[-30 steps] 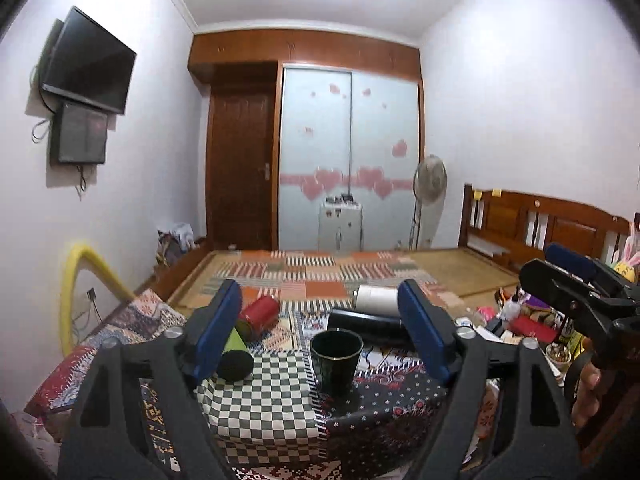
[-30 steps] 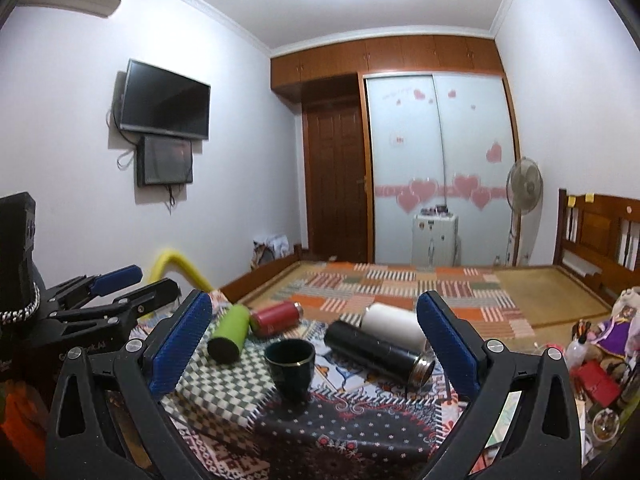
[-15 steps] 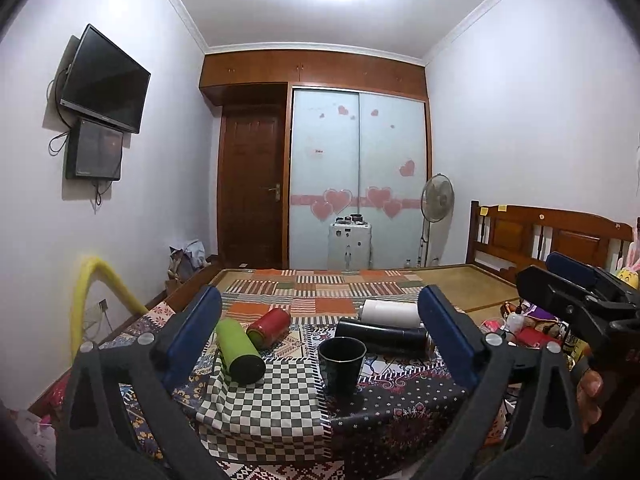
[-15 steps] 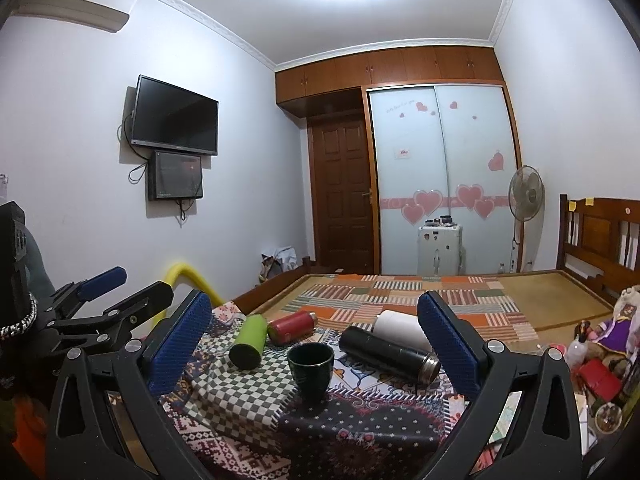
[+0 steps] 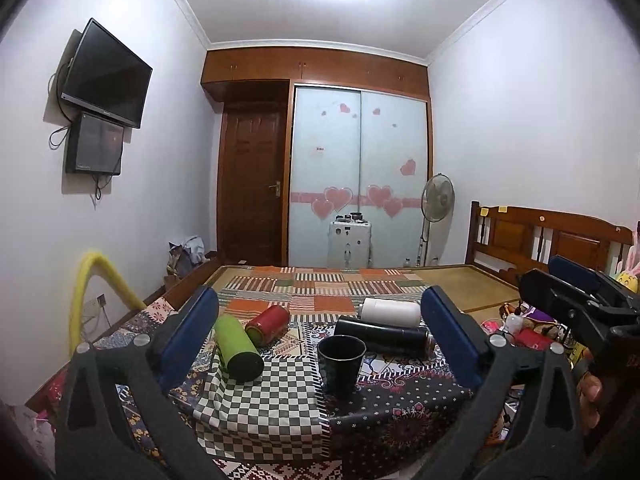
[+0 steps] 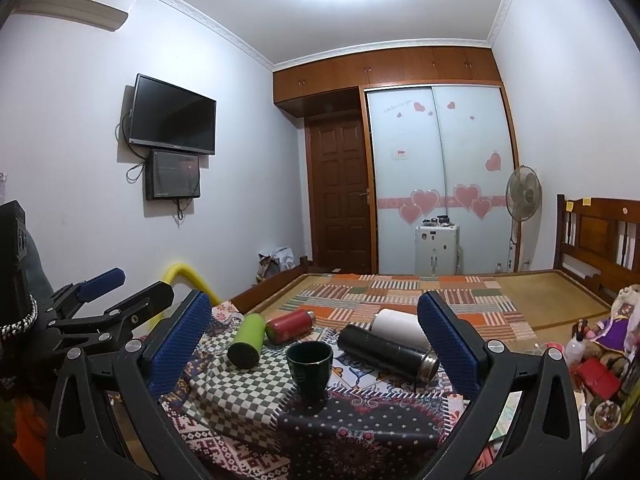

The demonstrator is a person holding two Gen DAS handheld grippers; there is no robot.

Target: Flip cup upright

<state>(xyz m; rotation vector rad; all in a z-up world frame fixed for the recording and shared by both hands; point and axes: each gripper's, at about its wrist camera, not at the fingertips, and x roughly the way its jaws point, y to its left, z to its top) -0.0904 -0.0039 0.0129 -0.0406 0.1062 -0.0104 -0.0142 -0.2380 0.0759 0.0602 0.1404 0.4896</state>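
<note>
Both grippers pulled back and higher than before, left gripper (image 5: 320, 334) and right gripper (image 6: 316, 344) spread wide, grasping nothing, dark cup (image 5: 341, 364) upright at lower center on patterned cloth (image 5: 260, 412), inside too dark to tell, green bottle (image 5: 237, 346), red bottle (image 5: 267, 324), black flask (image 5: 380, 336) and white flask (image 5: 390, 312) lying behind.

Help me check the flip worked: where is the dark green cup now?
The dark green cup stands upright, mouth up, centred in both wrist views at the near edge of the checkered cloth, with the black flask lying just behind it to its right.
</note>
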